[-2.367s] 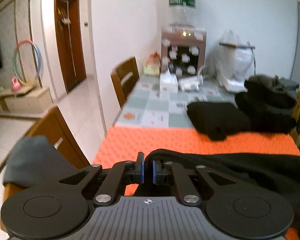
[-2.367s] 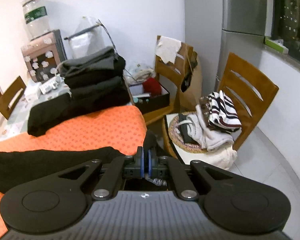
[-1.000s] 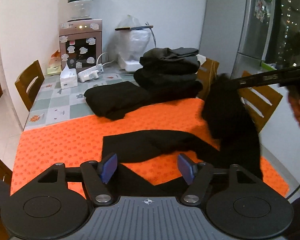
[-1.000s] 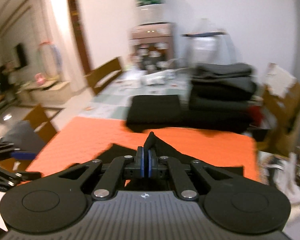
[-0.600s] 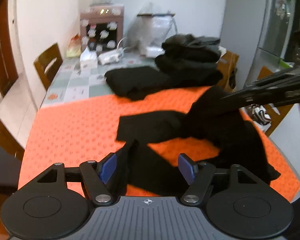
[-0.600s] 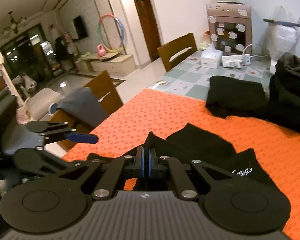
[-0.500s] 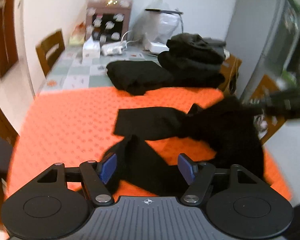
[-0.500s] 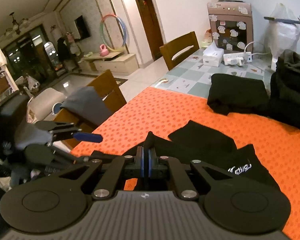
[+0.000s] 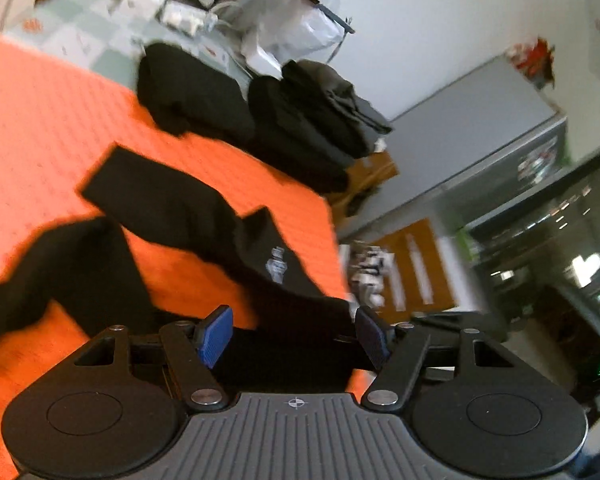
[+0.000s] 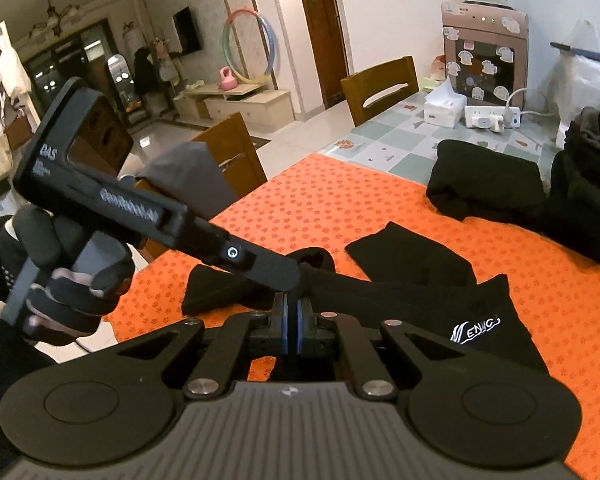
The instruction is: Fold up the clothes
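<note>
A moment ago the left tongs (image 9: 294, 334) looked level across the bench (image 9: 28, 112) with the black trousers (image 9: 188, 208) sprawled ahead; now that view is rolled hard over and the tongs have dropped in close, their blue pads (image 9: 214, 334) standing well apart with a band of the black cloth lying between them but not pinched. The right tongs (image 10: 291, 312) have kept their pads pressed together on a fold of the same trousers (image 10: 412, 276) throughout, and that hand has swung from hoisting the cloth high at the bench's edge to holding it low over the orange mat (image 10: 340, 208). To my mind this means the left side is about to take a fresh hold beside the right one, so the waist end can be drawn straight for the first fold; no fold is made yet. The right view shows what the left cannot: the gloved hand (image 10: 64, 276) gripping the left tool, whose tip sits just beside the right tongs, and the white lettering (image 10: 476, 328) on the cloth read plainly. The left view alone shows the two legs splayed apart across the mat and the stack of folded dark clothes (image 9: 312, 120) at the far edge.
</note>
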The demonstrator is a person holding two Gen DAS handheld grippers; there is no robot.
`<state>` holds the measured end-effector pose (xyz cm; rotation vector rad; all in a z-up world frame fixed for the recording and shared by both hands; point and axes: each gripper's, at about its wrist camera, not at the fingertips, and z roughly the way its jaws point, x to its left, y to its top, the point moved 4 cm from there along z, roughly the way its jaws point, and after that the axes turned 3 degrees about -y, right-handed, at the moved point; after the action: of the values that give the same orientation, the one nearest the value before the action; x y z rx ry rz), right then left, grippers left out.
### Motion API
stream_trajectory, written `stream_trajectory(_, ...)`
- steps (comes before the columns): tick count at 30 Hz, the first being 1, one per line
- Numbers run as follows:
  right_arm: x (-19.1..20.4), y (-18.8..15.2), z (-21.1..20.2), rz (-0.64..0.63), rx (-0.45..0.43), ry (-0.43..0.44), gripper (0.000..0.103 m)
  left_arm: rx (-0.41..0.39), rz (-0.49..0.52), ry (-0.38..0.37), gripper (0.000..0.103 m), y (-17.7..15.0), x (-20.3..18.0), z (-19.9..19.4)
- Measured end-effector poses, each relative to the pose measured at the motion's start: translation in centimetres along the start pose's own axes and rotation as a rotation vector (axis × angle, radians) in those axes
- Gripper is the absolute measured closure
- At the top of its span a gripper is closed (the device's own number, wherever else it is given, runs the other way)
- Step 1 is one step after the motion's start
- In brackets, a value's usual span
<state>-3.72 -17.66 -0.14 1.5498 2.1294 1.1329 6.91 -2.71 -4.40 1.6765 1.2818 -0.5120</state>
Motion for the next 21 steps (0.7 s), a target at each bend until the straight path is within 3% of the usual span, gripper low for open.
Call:
stream_trajectory(5,-0.5,-0.1,0.5,0.001,0.001,0.009,0.098,-0.017,-0.096,-0.015,0.034,-0.5,0.2,0.4)
stream_trajectory(8,-0.4,-0.1,0.9,-0.026,0.012,0.025,0.097,-0.024,-0.169,-0.028,0.040,-0.7,0.6,0.8)
stream_trajectory(9,-0.4,-0.1,1.1,-0.034,0.017,0.031,0.097,-0.024,-0.194,-0.034,0.045,-0.8,0.8,1.0)
stream_trajectory(12,-0.4,-0.1,1.5,-0.053,0.030,0.052,0.095,-0.026,-0.274,-0.046,0.074,-1.2,1.5,1.7)
stream_trajectory(13,-0.5,-0.3,1.5,-0.060,0.047,0.067,0.089,-0.035,-0.298,-0.038,0.089,-1.3,1.9,1.9)
stream_trajectory(17,-1.8,-1.0,0.8,-0.090,0.077,0.079,0.059,-0.069,-0.309,0.054,0.093,-1.3,2.5,2.1)
stream_trajectory(21,-6.7,-1.9,-0.3,-0.011,0.090,0.046,0.058,-0.074,-0.274,0.134,0.093,-1.6,2.6,2.3)
